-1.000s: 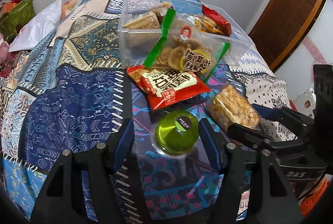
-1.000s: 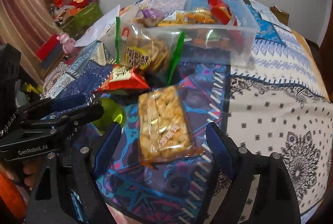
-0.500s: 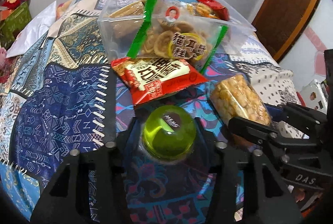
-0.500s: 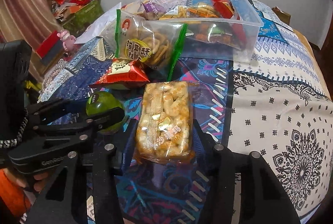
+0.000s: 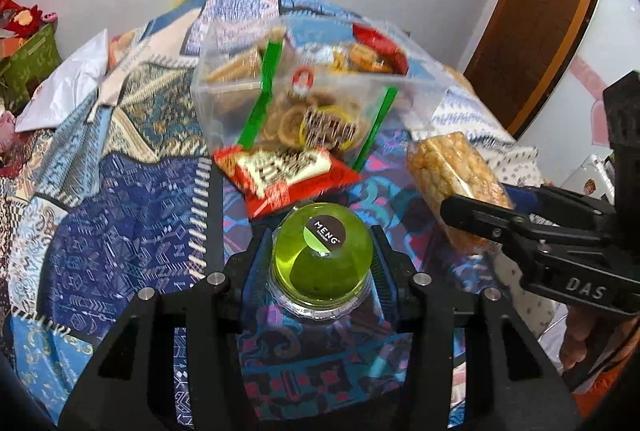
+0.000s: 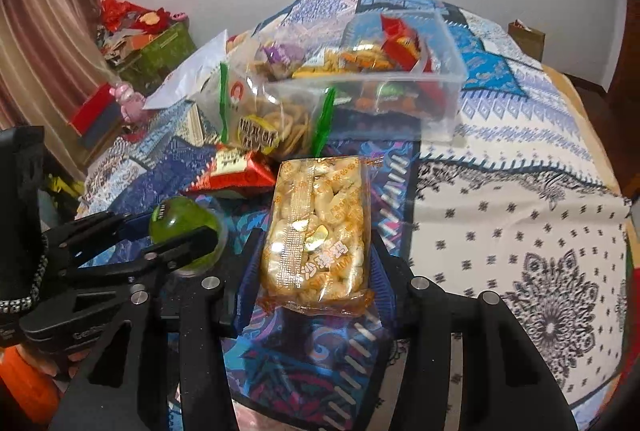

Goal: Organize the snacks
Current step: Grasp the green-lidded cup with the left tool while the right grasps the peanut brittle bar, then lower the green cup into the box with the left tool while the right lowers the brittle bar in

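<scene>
My left gripper [image 5: 322, 251] is shut on a green jelly cup [image 5: 322, 261] and holds it above the patterned bedspread; the cup also shows in the right wrist view [image 6: 182, 225]. My right gripper [image 6: 314, 251] is shut on a clear pack of golden puffed snack [image 6: 316, 235], lifted off the bed; the pack also shows in the left wrist view [image 5: 452, 171]. A clear plastic bin [image 6: 448, 99] with several snacks stands farther back. A green-edged cookie bag [image 5: 316, 111] leans on the bin's front, and a red snack packet [image 5: 280, 173] lies before it.
The bedspread [image 6: 520, 231] stretches open to the right of the bin. A white pillow [image 5: 68, 87] and a green box [image 5: 28, 63] with red items lie far left. A wooden door [image 5: 532, 19] is at the right. A wall lies behind the bed.
Both grippers closed, the left on the jelly cup and the right on the puffed snack pack, and both have lifted their items off the bedspread.
</scene>
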### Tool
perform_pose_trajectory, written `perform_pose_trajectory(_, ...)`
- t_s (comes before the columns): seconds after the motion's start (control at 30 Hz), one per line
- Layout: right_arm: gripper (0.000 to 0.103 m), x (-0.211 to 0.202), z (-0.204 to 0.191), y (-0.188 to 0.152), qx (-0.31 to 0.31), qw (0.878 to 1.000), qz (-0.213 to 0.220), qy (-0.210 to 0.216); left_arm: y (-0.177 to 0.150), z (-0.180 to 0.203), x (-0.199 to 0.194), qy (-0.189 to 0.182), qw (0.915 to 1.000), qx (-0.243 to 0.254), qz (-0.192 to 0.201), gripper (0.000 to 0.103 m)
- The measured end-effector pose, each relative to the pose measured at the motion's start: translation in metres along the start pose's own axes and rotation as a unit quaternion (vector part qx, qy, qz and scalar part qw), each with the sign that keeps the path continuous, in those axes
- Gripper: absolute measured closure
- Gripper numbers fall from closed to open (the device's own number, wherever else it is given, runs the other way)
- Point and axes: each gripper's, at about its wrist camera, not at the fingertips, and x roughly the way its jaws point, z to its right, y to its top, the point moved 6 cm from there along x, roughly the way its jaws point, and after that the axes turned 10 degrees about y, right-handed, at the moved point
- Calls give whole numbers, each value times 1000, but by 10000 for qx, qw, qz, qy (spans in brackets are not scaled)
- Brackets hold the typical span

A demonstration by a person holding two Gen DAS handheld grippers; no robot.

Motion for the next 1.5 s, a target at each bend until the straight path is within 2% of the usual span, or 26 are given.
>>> perform_pose_trajectory(0.43,57,-22,6,44,-99,9985,523,-113,53,-6,-34,-52,9975,-113,691,55)
perform_pose_trajectory(0.87,57,-13,12,103,-193,9958,887,-94,115,-30,-14,128,9941,-312,1036,55)
perform_pose_trajectory(1.23,57,27,11,144,-309,9960,835,-7,149,-57,40,331,9942,-543,873,55)
perform_pose_trajectory(1.5,57,69,10,160,-326,9980,525,97,162,-70,80,470,9949,-631,632,55)
